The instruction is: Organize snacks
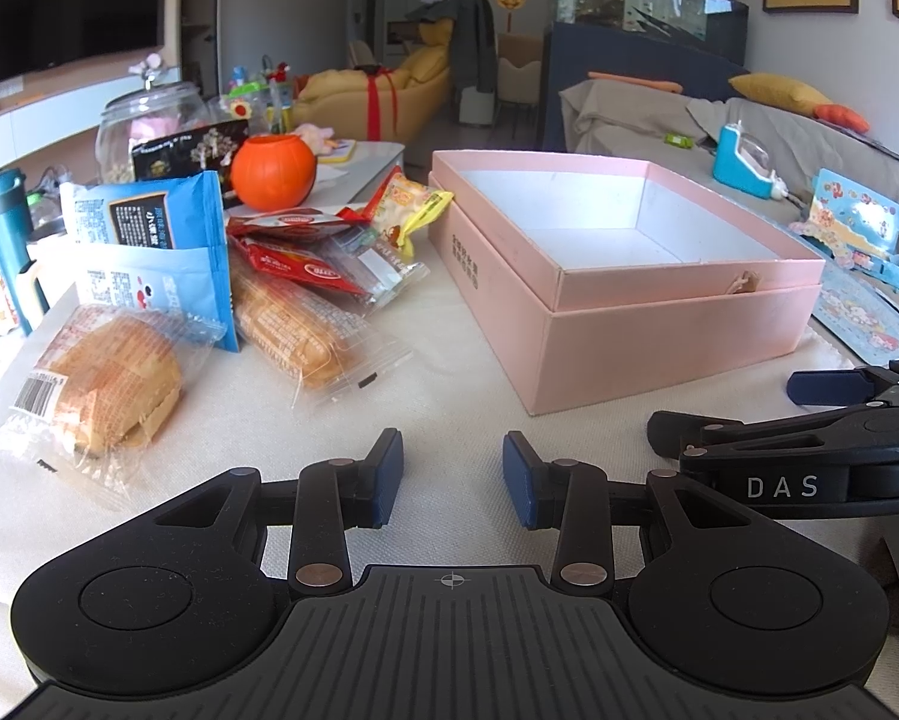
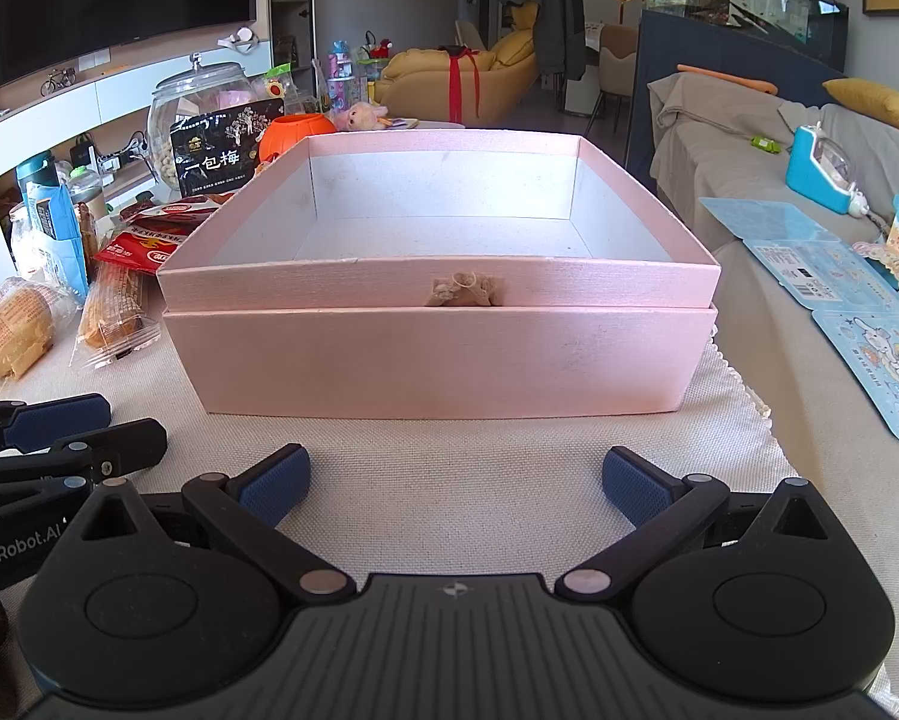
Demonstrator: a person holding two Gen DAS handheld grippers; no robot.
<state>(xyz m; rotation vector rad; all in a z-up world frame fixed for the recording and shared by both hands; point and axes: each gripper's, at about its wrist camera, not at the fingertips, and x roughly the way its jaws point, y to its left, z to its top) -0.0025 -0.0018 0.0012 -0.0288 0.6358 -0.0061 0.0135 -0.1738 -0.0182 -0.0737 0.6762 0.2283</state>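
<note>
An open pink box [image 1: 677, 336] [image 2: 437, 354] with a white, empty inside stands on the cloth-covered table. A pile of wrapped snacks lies left of it: a bread bun in clear wrap [image 1: 110, 384] [image 2: 11, 330], a long cake in clear wrap [image 1: 293, 324] [image 2: 113, 306], blue packets [image 1: 149, 240] [image 2: 59, 240], red packets [image 1: 311, 264] [image 2: 149, 246] and a yellow-red packet [image 1: 404, 201]. My left gripper [image 1: 453, 477] is open and empty, low over the cloth in front of the snacks. My right gripper [image 2: 456, 483] is open and empty, facing the box's front wall.
An orange pumpkin pot [image 1: 273, 171], a black snack bag [image 2: 227, 147], a glass jar [image 2: 200, 108] and a teal bottle [image 1: 5, 228] stand behind the snacks. Blue sticker sheets [image 2: 869, 348] lie on the sofa at right. Each gripper shows beside the other at the frame edges.
</note>
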